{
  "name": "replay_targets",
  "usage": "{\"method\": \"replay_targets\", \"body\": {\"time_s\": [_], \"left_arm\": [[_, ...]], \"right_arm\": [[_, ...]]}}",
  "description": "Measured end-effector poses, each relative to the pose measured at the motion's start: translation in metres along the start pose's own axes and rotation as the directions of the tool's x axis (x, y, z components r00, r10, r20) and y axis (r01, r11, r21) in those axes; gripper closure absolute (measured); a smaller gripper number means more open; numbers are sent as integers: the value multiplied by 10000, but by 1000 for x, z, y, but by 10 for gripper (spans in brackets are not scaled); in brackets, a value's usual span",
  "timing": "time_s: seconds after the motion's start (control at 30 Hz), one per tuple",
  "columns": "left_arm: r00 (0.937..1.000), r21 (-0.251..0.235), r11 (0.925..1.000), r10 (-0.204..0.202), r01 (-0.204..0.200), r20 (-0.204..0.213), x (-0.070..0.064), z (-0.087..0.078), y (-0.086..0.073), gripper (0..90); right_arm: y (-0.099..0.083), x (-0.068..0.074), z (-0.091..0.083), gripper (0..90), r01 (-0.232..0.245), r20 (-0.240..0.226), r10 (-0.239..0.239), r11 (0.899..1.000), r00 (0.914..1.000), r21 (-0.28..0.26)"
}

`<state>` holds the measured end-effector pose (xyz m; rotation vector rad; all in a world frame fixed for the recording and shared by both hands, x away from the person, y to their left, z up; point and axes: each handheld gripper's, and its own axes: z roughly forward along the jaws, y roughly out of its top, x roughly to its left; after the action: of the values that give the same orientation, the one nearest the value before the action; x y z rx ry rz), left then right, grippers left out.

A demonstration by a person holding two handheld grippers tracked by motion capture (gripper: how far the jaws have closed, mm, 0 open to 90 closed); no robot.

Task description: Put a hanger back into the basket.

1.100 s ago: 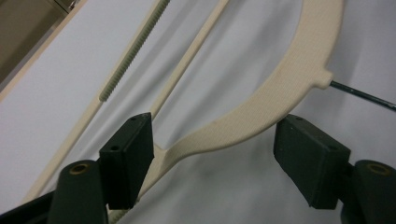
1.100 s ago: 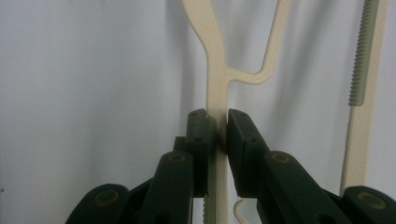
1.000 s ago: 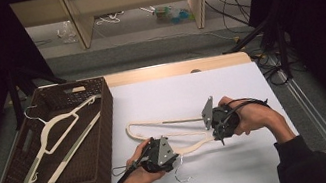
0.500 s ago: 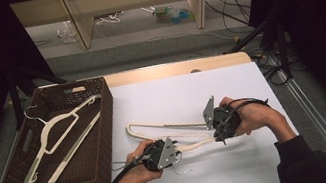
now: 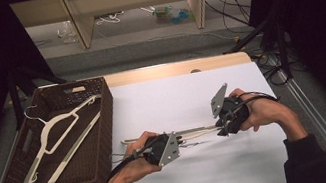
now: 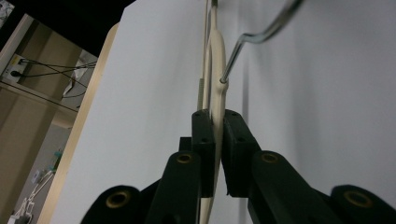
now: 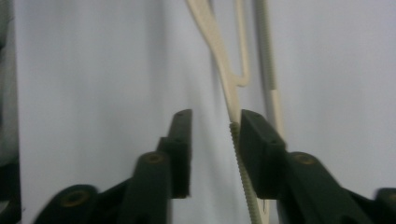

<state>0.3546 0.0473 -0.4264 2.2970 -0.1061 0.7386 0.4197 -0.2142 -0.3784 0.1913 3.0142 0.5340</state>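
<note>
A cream plastic hanger (image 5: 193, 132) with a metal hook (image 6: 252, 37) hangs edge-on just above the white table top (image 5: 186, 92), stretched between both hands. My left gripper (image 5: 178, 143) is shut on the hanger (image 6: 217, 56) at its neck, right below the hook. In the left gripper view the two jaws of this gripper (image 6: 215, 116) pinch the cream bar. My right gripper (image 5: 222, 129) is at the hanger's other end. In the right gripper view that gripper (image 7: 212, 116) stands open, and the hanger's arm (image 7: 219, 42) rests against the inner face of one jaw.
A dark wicker basket (image 5: 105, 106) sits at the table's left edge and holds a second cream hanger (image 5: 57, 135). A wooden strip (image 5: 172, 69) borders the table's far side, with shelving and cables beyond it.
The hanger has turned from lying nearly flat, with its loop spread wide, to edge-on as a thin line between the hands. Both hands shifted only slightly.
</note>
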Motion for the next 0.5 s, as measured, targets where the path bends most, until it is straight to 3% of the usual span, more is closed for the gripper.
{"method": "replay_targets", "body": {"time_s": [0.17,0.3,0.33,0.47,0.5], "left_arm": [[9981,-107,9981,-607,606,-111,9,-4,3,855],[9887,-333,9882,-1498,1496,-17,17,-7,4,857],[9875,-329,9871,-1570,1566,-119,20,-9,5,857],[9646,-679,9622,-2633,2639,183,29,-13,4,858],[9700,-946,9664,-2333,2391,685,34,-11,3,858]], "right_arm": [[-2,-1,-14,474,-768,757,811,9954,9938,-577],[-3,0,-24,400,-942,1449,1101,9892,9833,-1124],[-3,1,-28,379,-1079,1516,1268,9861,9803,-1267],[-3,5,-37,334,-1305,1723,1630,9739,9715,-1857],[-4,6,-38,324,-1386,1711,1712,9725,9703,-1872]]}}
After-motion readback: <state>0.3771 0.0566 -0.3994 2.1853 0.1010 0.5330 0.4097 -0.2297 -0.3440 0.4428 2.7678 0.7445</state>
